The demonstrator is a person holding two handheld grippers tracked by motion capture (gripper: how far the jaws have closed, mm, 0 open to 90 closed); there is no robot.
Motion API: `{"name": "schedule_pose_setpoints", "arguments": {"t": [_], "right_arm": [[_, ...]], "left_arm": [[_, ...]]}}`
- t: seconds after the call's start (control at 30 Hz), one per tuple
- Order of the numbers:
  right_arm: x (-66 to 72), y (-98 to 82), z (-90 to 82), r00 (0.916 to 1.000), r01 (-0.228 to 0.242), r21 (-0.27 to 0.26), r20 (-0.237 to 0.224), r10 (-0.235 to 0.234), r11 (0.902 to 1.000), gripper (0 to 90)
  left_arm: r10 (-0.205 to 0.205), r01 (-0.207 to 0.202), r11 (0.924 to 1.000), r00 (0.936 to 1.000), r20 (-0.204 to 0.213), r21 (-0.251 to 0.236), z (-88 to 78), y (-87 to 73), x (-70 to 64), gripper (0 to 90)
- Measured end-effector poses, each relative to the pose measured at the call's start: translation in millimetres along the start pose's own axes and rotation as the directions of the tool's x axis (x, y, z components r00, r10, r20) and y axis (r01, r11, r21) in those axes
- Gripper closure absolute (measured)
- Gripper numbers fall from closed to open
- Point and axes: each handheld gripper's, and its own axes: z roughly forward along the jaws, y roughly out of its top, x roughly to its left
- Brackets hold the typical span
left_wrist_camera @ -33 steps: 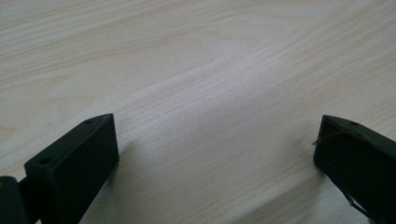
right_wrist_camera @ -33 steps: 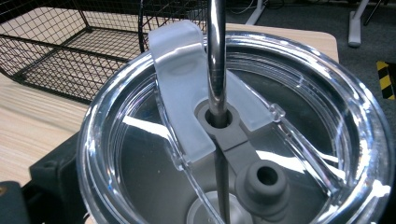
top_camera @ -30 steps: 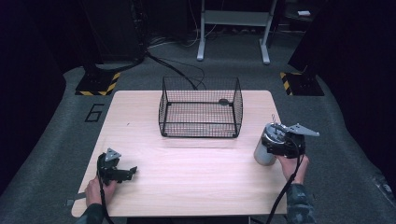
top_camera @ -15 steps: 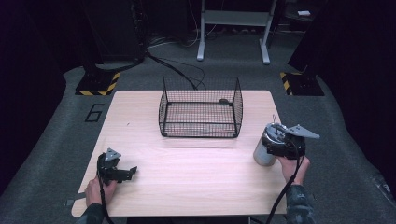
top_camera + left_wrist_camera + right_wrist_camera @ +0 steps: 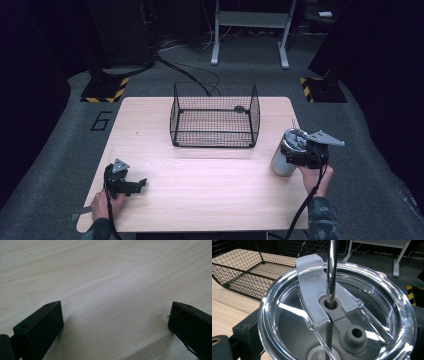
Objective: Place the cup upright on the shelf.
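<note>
Standing on the wide wooden table (image 5: pixel 200 175), the wire basket (image 5: pixel 215 116) waits at the far middle, probably as the place for the cup. Near the right edge stands the steel tumbler (image 5: pixel 285 154), with clear lid (image 5: pixel 337 312) and metal straw (image 5: pixel 331 270); the right hand-held gripper (image 5: pixel 306 154) is clamped around it. The left hand-held gripper (image 5: pixel 131 184) rests released, jaws wide apart, on bare wood.

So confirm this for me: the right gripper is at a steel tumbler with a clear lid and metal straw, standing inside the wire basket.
Not quite. The tumbler stands on the table, to the right of the wire basket and apart from it, as the high view shows. The rest holds: the right gripper is at it, and its clear lid carries a metal straw.
</note>
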Motion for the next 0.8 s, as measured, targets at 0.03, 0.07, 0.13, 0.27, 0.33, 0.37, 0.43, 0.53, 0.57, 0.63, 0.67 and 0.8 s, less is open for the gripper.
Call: {"name": "schedule_pose_setpoints", "arguments": {"t": [0.03, 0.07, 0.13, 0.27, 0.33, 0.37, 0.43, 0.53, 0.57, 0.63, 0.67, 0.8], "right_arm": [[1.3, 2.4, -0.8, 1.0, 0.001, -0.005, -0.005, -0.001, 1.0, 3.4], [1.3, 2.4, -0.8, 1.0, 0.001, -0.005, -0.005, -0.001, 1.0, 3.4], [2.5, 5.1, -2.2, 0.9999, 0.006, -0.002, -0.008, -0.006, 1.0, 3.4], [5.7, 10.0, -3.9, 0.9998, 0.015, -0.002, -0.016, -0.015, 0.9999, 3.4], [6.7, 11.9, -4.7, 0.9997, 0.016, -0.005, -0.018, -0.016, 0.9999, 3.4], [6.9, 13.0, -5.0, 0.9995, 0.021, -0.004, -0.023, -0.021, 0.9998, 3.4], [9.7, 16.4, -6.0, 0.9994, 0.017, -0.005, -0.03, -0.018, 0.9998, 3.4], [12.1, 18.8, -6.3, 0.999, 0.027, -0.005, -0.035, -0.027, 0.9996, 3.4], [13.6, 20.7, -6.3, 0.9983, 0.039, -0.003, -0.044, -0.04, 0.9992, 3.4], [15.8, 21.8, -6.3, 0.9987, 0.028, -0.004, -0.043, -0.028, 0.9996, 3.4], [16.6, 22.8, -6.4, 0.9982, 0.037, -0.004, -0.048, -0.037, 0.9993, 3.4], [21.8, 26.9, -6.6, 0.9968, 0.048, -0.011, -0.065, -0.048, 0.9988, 3.4]], "left_arm": [[0.001, -0.001, 1.0, 1.0, 0.0, 0.0, 0.0, 0.0, 0.0, 0.0], [0.001, -0.001, 1.0, 1.0, 0.0, 0.0, 0.0, 0.0, 0.0, 0.0], [0.0, 0.0, 1.0, 1.0, 0.0, 0.0, 0.0, 0.0, 0.0, 0.0], [-0.001, 0.001, 1.0, 1.0, 0.001, 0.002, -0.2, 0.0, -0.1, 0.0], [-0.001, 0.001, 1.0, 1.0, 0.0, 0.002, -0.1, -0.1, -0.1, 0.0], [0.002, -0.002, 0.9999, 1.0, 0.006, 0.013, -1.0, 0.4, 0.3, 0.0], [0.001, -0.001, 1.0, 1.0, 0.003, 0.008, -0.7, 0.2, 0.1, 0.0], [-0.002, 0.002, 1.0, 1.0, -0.002, -0.002, 0.2, -0.2, -0.3, 0.0], [-0.003, 0.003, 1.0, 1.0, -0.002, -0.003, 0.2, -0.2, -0.3, 0.0], [-0.002, 0.002, 1.0, 1.0, -0.002, 0.0, 0.1, -0.1, -0.2, 0.0], [-0.001, 0.001, 1.0, 1.0, -0.002, 0.001, 0.0, -0.1, -0.2, 0.0], [-0.002, 0.002, 1.0, 1.0, -0.002, 0.0, 0.1, -0.1, -0.2, 0.0]]}}
